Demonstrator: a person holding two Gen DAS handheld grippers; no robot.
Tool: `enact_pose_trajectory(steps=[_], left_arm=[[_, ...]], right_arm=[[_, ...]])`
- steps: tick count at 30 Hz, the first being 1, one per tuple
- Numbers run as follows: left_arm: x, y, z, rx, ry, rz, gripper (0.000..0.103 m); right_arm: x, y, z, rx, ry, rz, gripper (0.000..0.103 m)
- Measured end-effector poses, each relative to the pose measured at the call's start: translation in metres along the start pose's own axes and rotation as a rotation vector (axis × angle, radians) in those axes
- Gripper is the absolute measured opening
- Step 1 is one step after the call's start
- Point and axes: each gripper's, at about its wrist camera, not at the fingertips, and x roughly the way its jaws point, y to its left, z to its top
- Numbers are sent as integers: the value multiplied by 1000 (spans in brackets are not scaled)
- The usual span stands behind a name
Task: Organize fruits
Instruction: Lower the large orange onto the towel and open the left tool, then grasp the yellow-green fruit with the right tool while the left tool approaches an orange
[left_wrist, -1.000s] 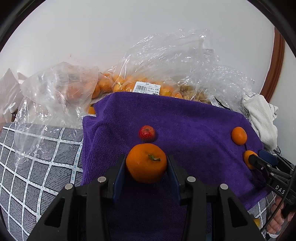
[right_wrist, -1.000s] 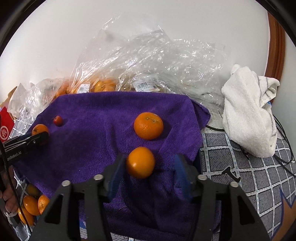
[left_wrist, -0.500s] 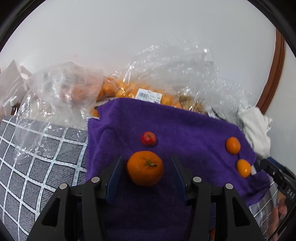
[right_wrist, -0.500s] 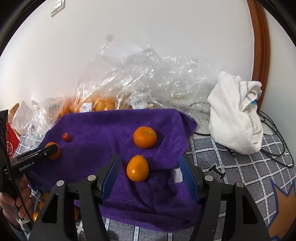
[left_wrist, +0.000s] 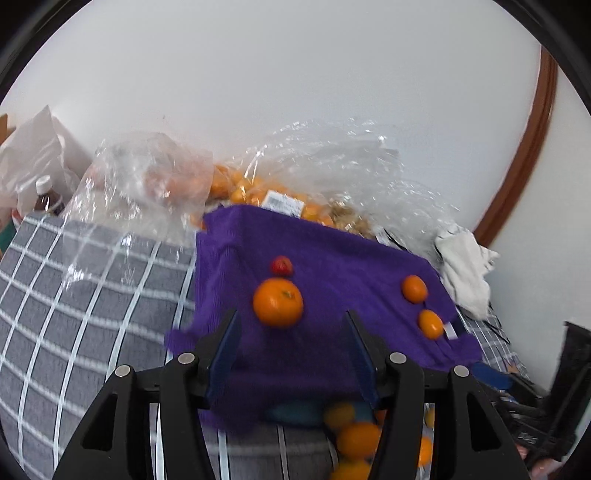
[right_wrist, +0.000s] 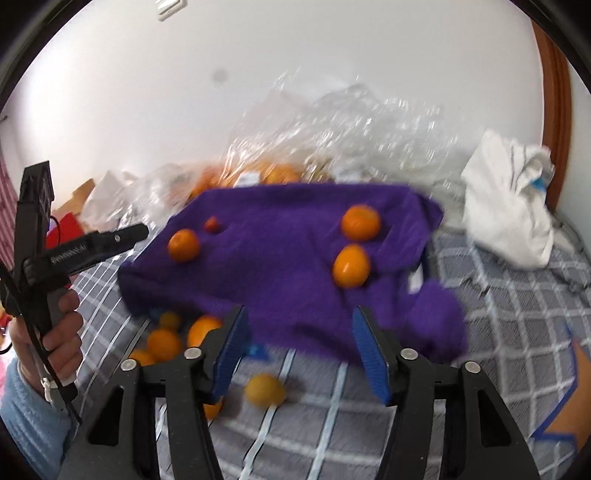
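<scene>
Left gripper (left_wrist: 291, 343) spread, empty, jaws just opening; pulled back from large orange (left_wrist: 277, 302), now resting free on purple towel (left_wrist: 332, 354) below small red fruit (left_wrist: 282, 266). Right gripper (right_wrist: 299, 343) likewise apart, jaws just narrowing, nothing between; its oval orange (right_wrist: 351, 266) released beside rounder orange (right_wrist: 360, 223). Both placements look done; loose oranges (right_wrist: 164, 343) below towel edge likely next.

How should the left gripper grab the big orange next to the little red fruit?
Take the big orange across its round middle, one pad on each side, coming from the near edge of the purple towel. The small red fruit sits close behind it, so reaching from the far side would likely bump that. The left gripper is open and empty.
</scene>
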Motion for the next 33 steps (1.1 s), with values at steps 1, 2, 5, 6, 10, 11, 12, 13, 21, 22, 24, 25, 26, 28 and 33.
enact_pose_trajectory(steps=[1,2,5,6,10,11,12,13,21,22,24,25,26,28,33], left_arm=[[-4,0,-4,2,7,-2,54],[-7,1,-9,6,13,-2,54],[-14,3,-26,32,22,22,54],[-16,4,-31,35,19,30,54],[-15,16,-50,1,48,15,54],[-15,18,-53,-9,50,7,54],[-16,19,-55,-16,50,-3,54],[-17,20,-57,-17,45,-13,54],[-18,15,-65,12,33,-55,54],[-19,15,-65,13,32,-66,54],[-19,12,-67,11,45,-109,54],[-18,10,-69,12,61,-147,54],[-17,7,-70,18,75,-174,54],[-16,-5,-74,65,98,-196,54],[-9,-27,-84,162,163,-212,54]], right_arm=[[2,2,-5,-3,13,8,55],[5,2,-9,-5,29,11,54],[15,6,-18,-9,82,11,46],[19,8,-22,-13,100,13,44],[22,13,-26,-36,125,35,44],[23,15,-28,-46,131,38,44],[23,17,-30,-53,135,39,44],[25,18,-32,-60,141,38,43],[25,22,-35,-102,126,4,27],[22,20,-34,-97,103,-7,27],[13,13,-31,-79,61,-25,27],[10,9,-30,-68,45,-39,27],[8,3,-29,-51,30,-62,27],[6,-10,-27,-10,23,-94,27],[0,-36,-28,97,13,-109,27]])
